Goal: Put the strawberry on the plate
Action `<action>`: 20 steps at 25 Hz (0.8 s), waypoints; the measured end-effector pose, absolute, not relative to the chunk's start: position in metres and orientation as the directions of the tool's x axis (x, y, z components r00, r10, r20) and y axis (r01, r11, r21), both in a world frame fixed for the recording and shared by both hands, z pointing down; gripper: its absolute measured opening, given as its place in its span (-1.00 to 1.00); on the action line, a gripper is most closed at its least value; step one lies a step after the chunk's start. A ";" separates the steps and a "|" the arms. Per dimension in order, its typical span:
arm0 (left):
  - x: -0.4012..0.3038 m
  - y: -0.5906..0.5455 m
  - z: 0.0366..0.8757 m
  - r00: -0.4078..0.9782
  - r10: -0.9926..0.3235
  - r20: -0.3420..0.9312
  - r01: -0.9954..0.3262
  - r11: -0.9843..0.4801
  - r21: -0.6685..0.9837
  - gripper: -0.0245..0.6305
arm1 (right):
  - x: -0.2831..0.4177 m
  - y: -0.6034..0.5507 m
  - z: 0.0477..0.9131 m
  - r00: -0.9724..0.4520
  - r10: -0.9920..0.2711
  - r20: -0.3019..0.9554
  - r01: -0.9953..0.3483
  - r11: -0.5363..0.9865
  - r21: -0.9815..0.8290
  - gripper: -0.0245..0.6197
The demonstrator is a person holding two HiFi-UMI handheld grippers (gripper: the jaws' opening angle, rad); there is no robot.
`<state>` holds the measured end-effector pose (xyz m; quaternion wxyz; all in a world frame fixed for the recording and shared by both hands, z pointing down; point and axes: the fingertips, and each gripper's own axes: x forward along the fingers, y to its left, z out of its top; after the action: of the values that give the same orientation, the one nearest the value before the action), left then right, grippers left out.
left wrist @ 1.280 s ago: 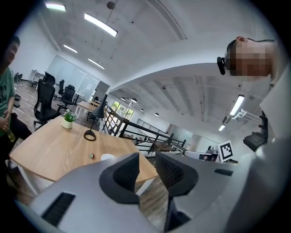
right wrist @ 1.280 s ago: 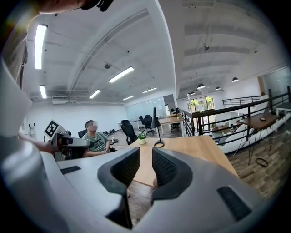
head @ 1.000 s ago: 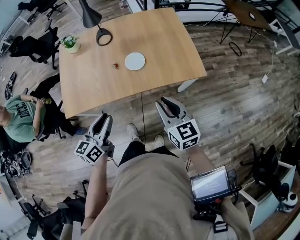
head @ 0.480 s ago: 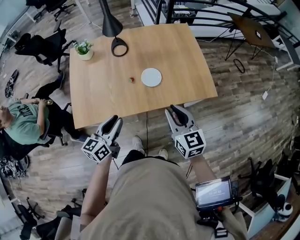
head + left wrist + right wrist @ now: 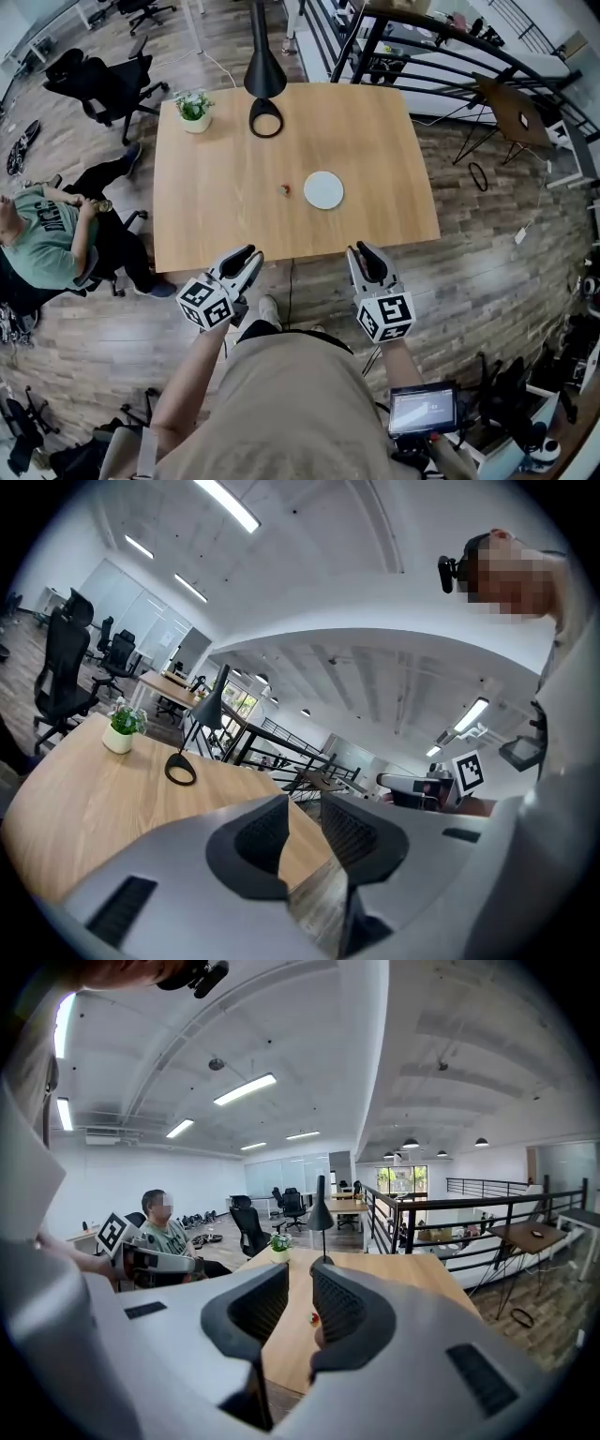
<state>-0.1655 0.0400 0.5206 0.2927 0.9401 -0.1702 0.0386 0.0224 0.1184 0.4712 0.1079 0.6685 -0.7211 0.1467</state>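
Observation:
A small red strawberry [image 5: 285,190] lies on the wooden table [image 5: 216,206], just left of a round white plate [image 5: 323,189]. Both grippers are held off the table, in front of its near edge. My left gripper [image 5: 245,262] points at that edge, jaws a little apart, nothing between them. My right gripper [image 5: 366,259] is level with it further right, also slightly open and empty. In the right gripper view the strawberry [image 5: 314,1317] shows through the gap of the right gripper [image 5: 300,1290]. The left gripper [image 5: 305,819] looks across the table [image 5: 94,789].
A black desk lamp [image 5: 263,75] and a small potted plant [image 5: 194,106] stand at the table's far side. A seated person [image 5: 37,234] and office chairs [image 5: 103,80] are to the left. A black railing [image 5: 450,61] and a small side table [image 5: 511,103] lie beyond.
In the head view the table has slid down and closer. Both grippers have come forward to its near edge, jaws unchanged.

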 end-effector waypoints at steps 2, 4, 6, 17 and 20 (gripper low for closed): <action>-0.171 0.034 0.524 0.941 -0.295 0.167 -0.338 -0.768 0.545 -0.61 | 0.017 0.109 0.476 -0.078 -0.930 0.360 -0.997 0.061 -0.057 -0.70; -0.176 0.030 0.524 0.942 -0.297 0.160 -0.334 -0.765 0.551 -0.61 | 0.013 0.100 0.478 -0.075 -0.927 0.367 -0.997 0.064 -0.042 -0.70; -0.179 0.023 0.522 0.941 -0.300 0.155 -0.335 -0.764 0.551 -0.61 | 0.010 0.089 0.480 -0.078 -0.925 0.372 -0.997 0.072 -0.029 -0.70; -0.175 -0.023 0.531 0.901 -0.386 0.197 -0.429 -0.728 0.535 -0.61 | 0.026 0.023 0.497 -0.168 -0.904 0.392 -0.984 0.177 -0.014 -0.70; -0.162 -0.036 0.536 0.877 -0.419 0.233 -0.477 -0.710 0.518 -0.61 | 0.039 -0.001 0.512 -0.224 -0.885 0.407 -0.972 0.234 -0.024 -0.70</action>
<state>-0.1624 -0.0362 0.5364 0.2931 0.9235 -0.2427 0.0491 0.0389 -0.0008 0.5121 0.1563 0.6031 -0.7699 0.1382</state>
